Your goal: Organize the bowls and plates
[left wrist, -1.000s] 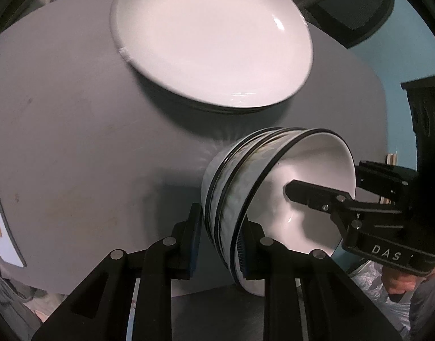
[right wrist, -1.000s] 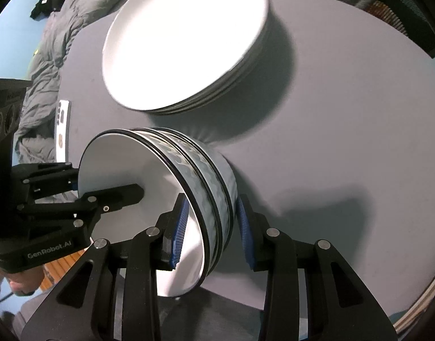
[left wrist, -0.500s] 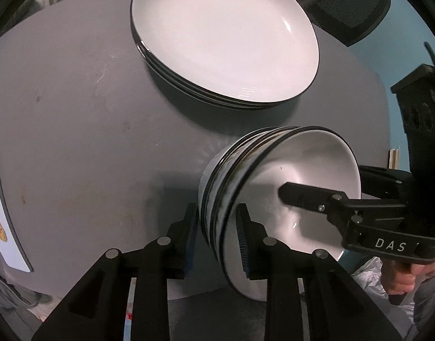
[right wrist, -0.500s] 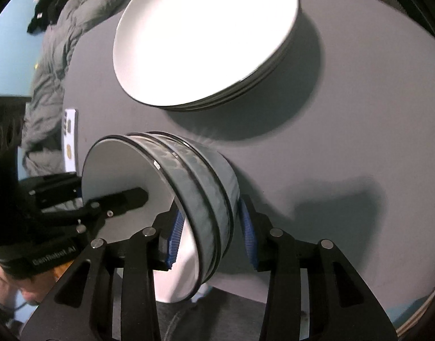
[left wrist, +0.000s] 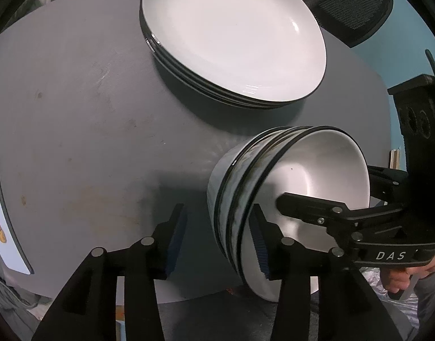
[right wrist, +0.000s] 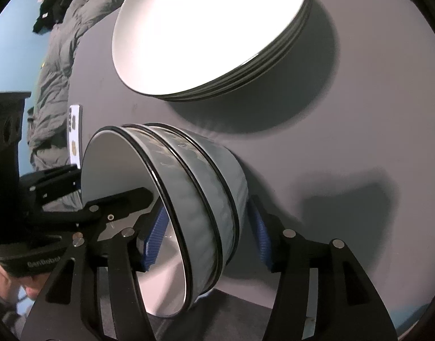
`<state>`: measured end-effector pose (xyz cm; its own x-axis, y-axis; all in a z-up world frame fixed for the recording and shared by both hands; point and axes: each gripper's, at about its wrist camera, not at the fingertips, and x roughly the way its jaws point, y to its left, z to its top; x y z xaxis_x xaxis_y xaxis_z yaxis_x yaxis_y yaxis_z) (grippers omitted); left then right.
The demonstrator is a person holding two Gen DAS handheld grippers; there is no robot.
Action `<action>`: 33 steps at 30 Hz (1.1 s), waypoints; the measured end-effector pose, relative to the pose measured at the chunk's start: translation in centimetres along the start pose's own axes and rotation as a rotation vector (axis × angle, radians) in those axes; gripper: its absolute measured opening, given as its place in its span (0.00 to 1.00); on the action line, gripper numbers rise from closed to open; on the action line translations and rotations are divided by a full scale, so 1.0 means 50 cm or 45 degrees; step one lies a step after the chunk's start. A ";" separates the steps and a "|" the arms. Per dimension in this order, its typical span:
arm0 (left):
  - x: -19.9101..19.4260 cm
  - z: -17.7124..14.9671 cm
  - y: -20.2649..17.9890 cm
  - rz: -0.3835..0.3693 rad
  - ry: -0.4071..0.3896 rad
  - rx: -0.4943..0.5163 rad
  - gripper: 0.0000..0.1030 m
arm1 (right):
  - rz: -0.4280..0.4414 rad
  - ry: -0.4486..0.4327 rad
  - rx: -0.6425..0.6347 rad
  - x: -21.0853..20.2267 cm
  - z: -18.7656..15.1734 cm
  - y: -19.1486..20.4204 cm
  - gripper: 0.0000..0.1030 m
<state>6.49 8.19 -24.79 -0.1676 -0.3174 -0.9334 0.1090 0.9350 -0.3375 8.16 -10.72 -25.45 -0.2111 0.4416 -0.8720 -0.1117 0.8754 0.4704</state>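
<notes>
A stack of three nested white bowls with black rims (left wrist: 274, 187) stands on the near edge of the round grey table (left wrist: 75, 113); it also shows in the right wrist view (right wrist: 189, 199). My left gripper (left wrist: 217, 238) is open, its fingers either side of the stack's rim, left pad clear of it. My right gripper (right wrist: 207, 236) is open around the opposite rim, pads apart from the bowls. A stack of white plates (left wrist: 231, 37) lies beyond the bowls and shows in the right wrist view too (right wrist: 211, 31).
A white phone (right wrist: 74, 133) lies at the table's left edge, also seen in the left wrist view (left wrist: 1, 221). A grey jacket (right wrist: 55, 71) lies beyond the table. A black mesh chair (left wrist: 354, 2) stands behind it.
Both grippers have opened wider and let go of the bowl stack's rims. The bowl stack has settled onto the table near the front edge.
</notes>
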 end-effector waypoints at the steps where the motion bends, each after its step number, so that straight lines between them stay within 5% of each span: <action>1: 0.002 0.001 0.001 -0.002 0.001 -0.003 0.48 | -0.007 0.011 0.002 -0.001 0.001 -0.001 0.52; 5: 0.016 -0.001 -0.020 -0.011 -0.003 -0.014 0.48 | -0.059 0.012 -0.004 -0.018 0.003 -0.006 0.51; 12: 0.026 -0.001 -0.029 -0.028 0.003 -0.001 0.48 | -0.108 0.019 -0.014 -0.036 -0.006 0.002 0.21; 17: 0.031 -0.004 -0.036 -0.043 0.003 0.003 0.47 | -0.179 -0.012 -0.106 -0.031 -0.016 0.026 0.20; 25: 0.033 0.005 -0.063 -0.074 0.005 0.025 0.38 | -0.037 -0.058 -0.015 -0.024 -0.011 -0.006 0.22; 33: 0.023 -0.003 -0.068 -0.060 -0.035 0.029 0.24 | -0.078 -0.068 -0.012 -0.024 -0.015 0.009 0.22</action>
<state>5.79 4.65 -24.71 -0.1457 -0.3653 -0.9194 0.1243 0.9152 -0.3833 7.64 -10.98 -24.09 -0.1518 0.3972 -0.9051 -0.1322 0.8993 0.4168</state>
